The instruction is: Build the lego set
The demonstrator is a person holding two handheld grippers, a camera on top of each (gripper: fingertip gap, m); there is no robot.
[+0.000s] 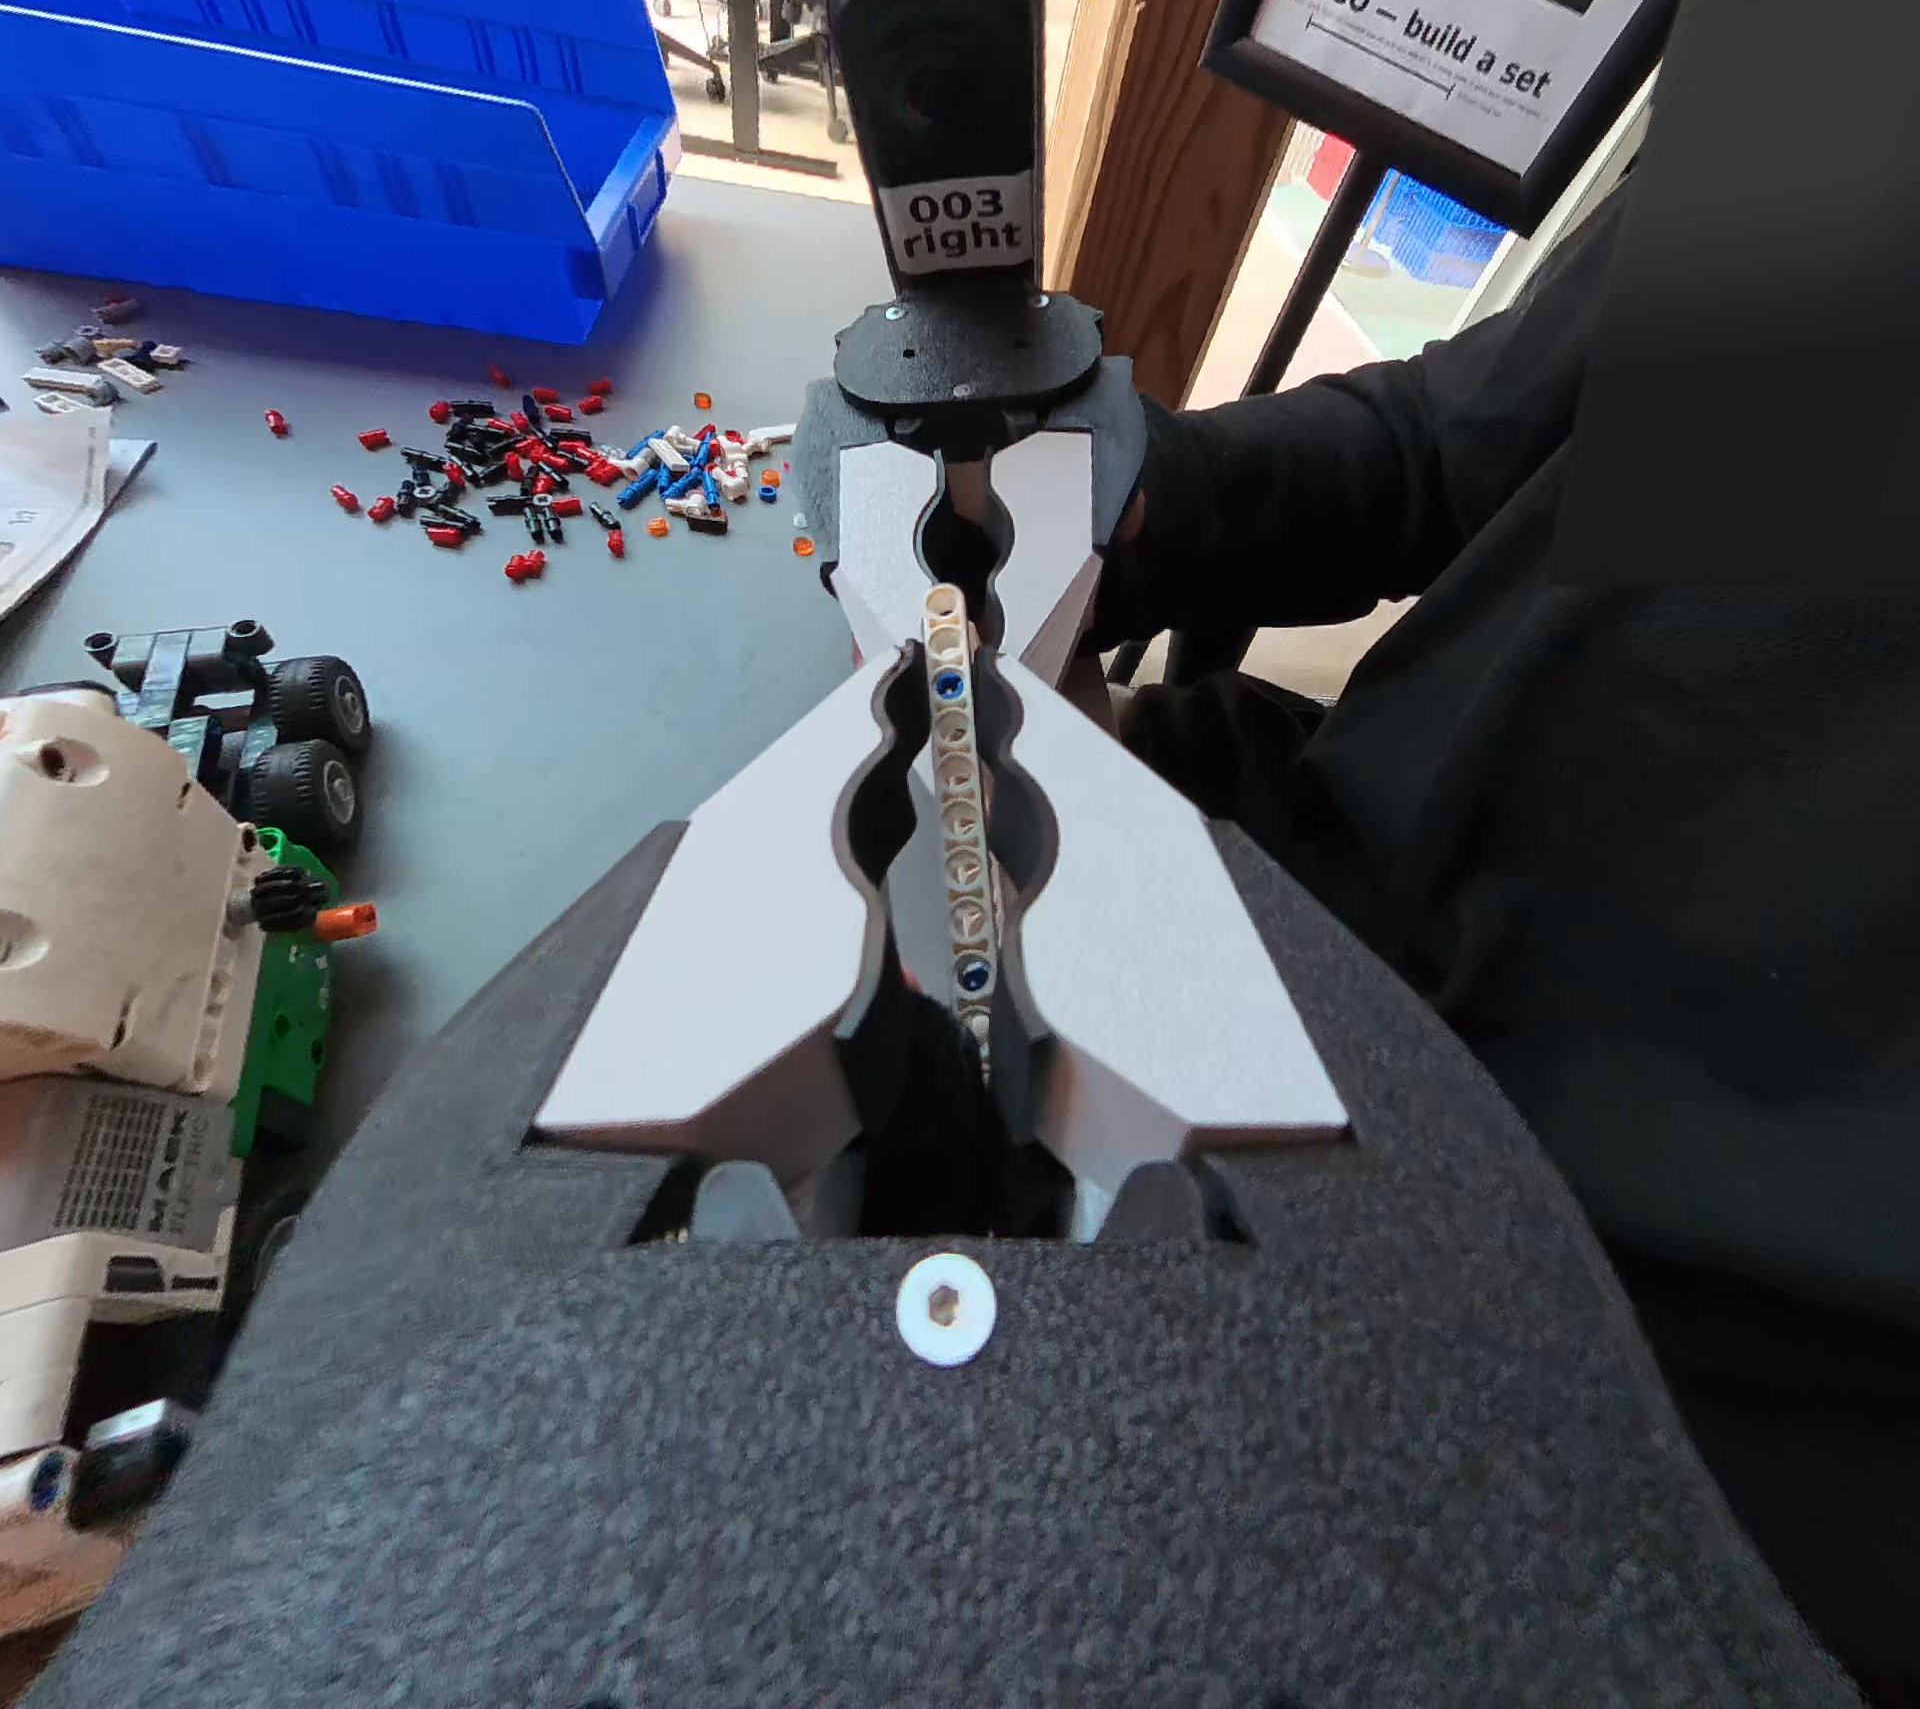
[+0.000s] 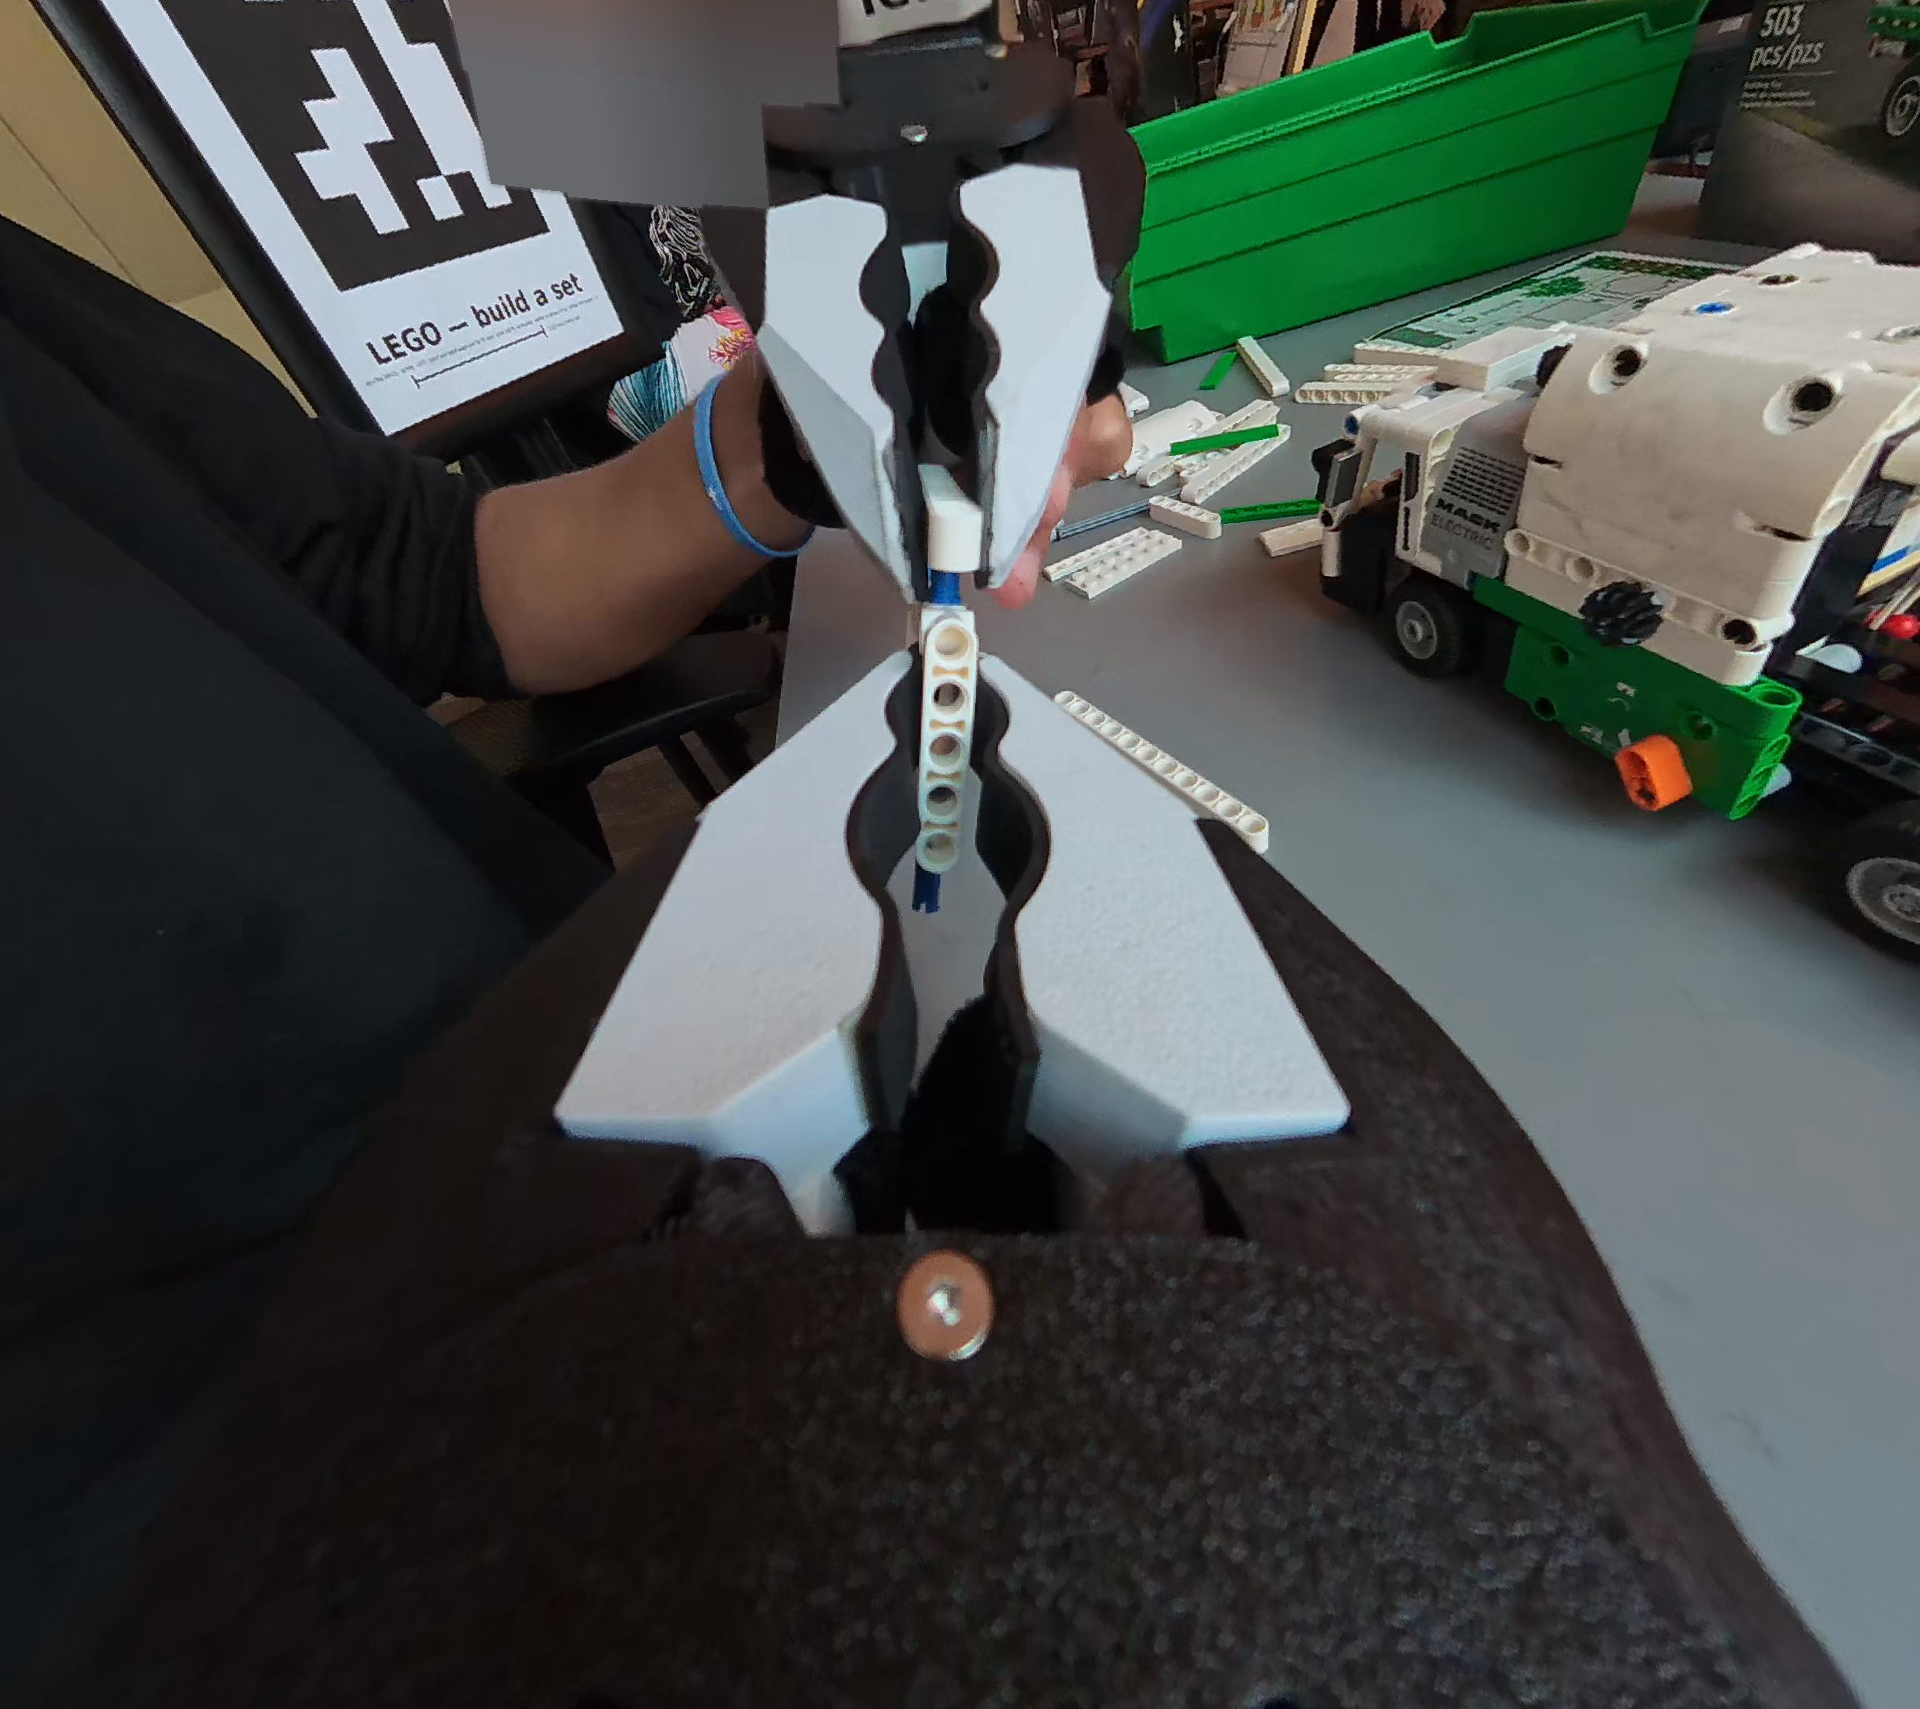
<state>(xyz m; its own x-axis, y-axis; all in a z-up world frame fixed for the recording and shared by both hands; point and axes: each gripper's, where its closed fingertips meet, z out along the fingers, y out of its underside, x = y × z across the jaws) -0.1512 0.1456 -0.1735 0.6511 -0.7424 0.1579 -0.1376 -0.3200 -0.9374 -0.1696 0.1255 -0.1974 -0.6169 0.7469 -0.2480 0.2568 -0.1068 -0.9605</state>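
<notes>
The left gripper (image 1: 948, 672) is clamped on a long white beam (image 1: 961, 818); facing it tip to tip, the right gripper (image 2: 948, 672) grips a shorter white beam (image 2: 945, 750); a toy truck (image 2: 1621, 516) stands beside them.

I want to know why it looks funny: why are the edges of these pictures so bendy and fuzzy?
Left wrist view: wide lens bends the blue bin; the left gripper body is soft at the bottom edge, and the window behind glares. Right wrist view: the white beam is sharp, the truck stretches sideways, and the grey square patch was added afterwards.

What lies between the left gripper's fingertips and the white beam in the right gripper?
A short blue pin, visible in the right wrist view.
</notes>
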